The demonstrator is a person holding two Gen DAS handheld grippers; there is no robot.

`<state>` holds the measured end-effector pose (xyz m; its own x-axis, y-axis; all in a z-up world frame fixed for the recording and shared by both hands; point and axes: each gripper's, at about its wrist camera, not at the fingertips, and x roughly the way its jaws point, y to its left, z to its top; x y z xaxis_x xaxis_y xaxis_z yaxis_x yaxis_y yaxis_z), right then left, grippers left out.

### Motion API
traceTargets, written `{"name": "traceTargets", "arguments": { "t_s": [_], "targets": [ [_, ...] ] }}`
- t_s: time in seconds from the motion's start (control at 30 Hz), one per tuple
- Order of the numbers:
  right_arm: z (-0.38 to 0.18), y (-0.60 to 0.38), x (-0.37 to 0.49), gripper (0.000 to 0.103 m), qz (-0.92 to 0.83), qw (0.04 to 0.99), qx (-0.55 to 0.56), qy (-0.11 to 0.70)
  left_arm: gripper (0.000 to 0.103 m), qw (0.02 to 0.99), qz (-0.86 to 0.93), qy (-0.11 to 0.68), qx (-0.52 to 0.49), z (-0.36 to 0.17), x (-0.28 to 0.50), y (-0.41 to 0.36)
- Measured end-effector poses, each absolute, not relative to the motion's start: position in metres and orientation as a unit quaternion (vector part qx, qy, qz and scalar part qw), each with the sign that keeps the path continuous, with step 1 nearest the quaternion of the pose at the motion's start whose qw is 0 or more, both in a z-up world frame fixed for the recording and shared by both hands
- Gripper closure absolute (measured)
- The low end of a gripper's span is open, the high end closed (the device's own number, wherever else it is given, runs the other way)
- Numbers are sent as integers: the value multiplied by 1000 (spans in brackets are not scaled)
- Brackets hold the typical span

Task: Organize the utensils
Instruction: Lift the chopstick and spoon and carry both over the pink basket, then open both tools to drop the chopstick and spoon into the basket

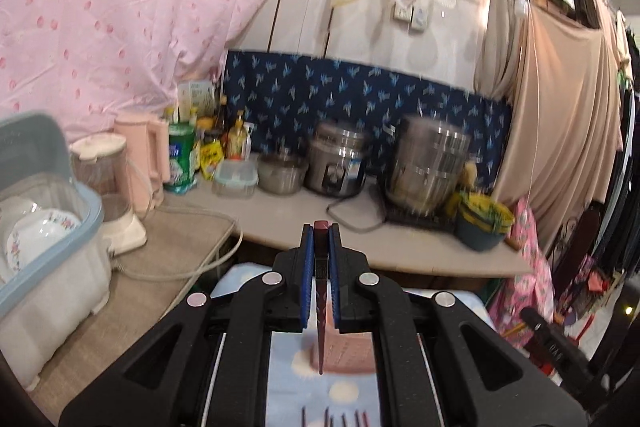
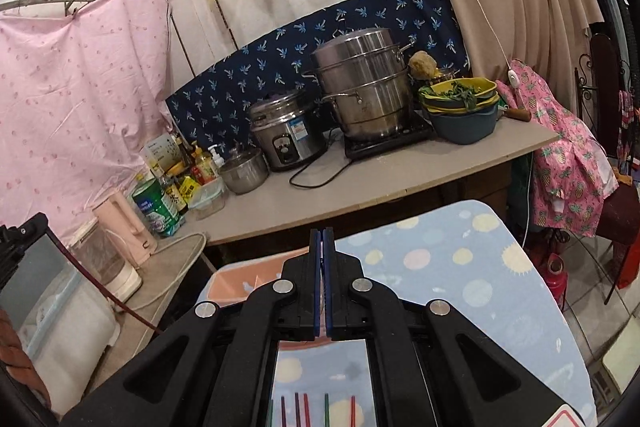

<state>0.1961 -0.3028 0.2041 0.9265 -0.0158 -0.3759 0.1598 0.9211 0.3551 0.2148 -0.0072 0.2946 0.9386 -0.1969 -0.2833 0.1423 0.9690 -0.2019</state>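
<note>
My left gripper (image 1: 321,227) is shut on a dark red chopstick (image 1: 321,307), held upright between the blue pads, its tip hanging above a pink utensil holder (image 1: 344,357) on the blue dotted table (image 1: 280,387). Several loose chopsticks (image 1: 336,417) lie on the table below. My right gripper (image 2: 322,231) is shut with nothing between its pads, above the same table (image 2: 460,267). The pink holder (image 2: 240,283) is just left of it. Several coloured chopsticks (image 2: 312,407) lie under it. The held chopstick also shows at the left in the right wrist view (image 2: 100,287).
A counter (image 2: 360,187) behind carries a rice cooker (image 2: 286,137), steamer pot (image 2: 364,87), bowls (image 2: 460,115), bottles and a kettle (image 1: 140,159). A dish rack with plates (image 1: 40,235) stands at the left. Curtains hang at the right.
</note>
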Motion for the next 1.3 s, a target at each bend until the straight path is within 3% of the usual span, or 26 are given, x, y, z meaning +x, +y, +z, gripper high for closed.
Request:
{"name": "traceTargets", "arguments": {
  "t_s": [0.27, 0.67, 0.73, 0.77, 0.83, 0.9, 0.97, 1.1, 1.3],
  "targets": [
    [194, -301, 257, 101, -45, 961, 189, 197, 96, 982, -78, 124, -119, 299, 277, -26],
    [145, -297, 300, 100, -52, 952, 171, 248, 96, 971, -83, 198, -106, 235, 322, -46],
    [144, -297, 299, 95, -57, 952, 170, 248, 95, 971, -77, 202, -101, 229, 322, -48],
    [144, -298, 298, 92, -57, 952, 171, 248, 93, 970, -78, 205, -100, 227, 321, -48],
    [147, -298, 293, 86, -58, 952, 172, 245, 80, 967, -85, 215, -101, 225, 318, -47],
    [151, -298, 283, 78, -57, 954, 175, 239, 54, 966, -86, 219, -104, 226, 312, -45],
    [155, -297, 271, 72, -54, 954, 177, 236, 45, 965, -91, 221, -108, 229, 303, -42],
    [159, -291, 239, 67, -40, 953, 186, 237, 39, 960, -108, 239, -96, 230, 278, -42],
    [149, -277, 177, 60, -26, 950, 190, 245, 39, 949, -128, 277, -76, 210, 225, -36]
  ]
}}
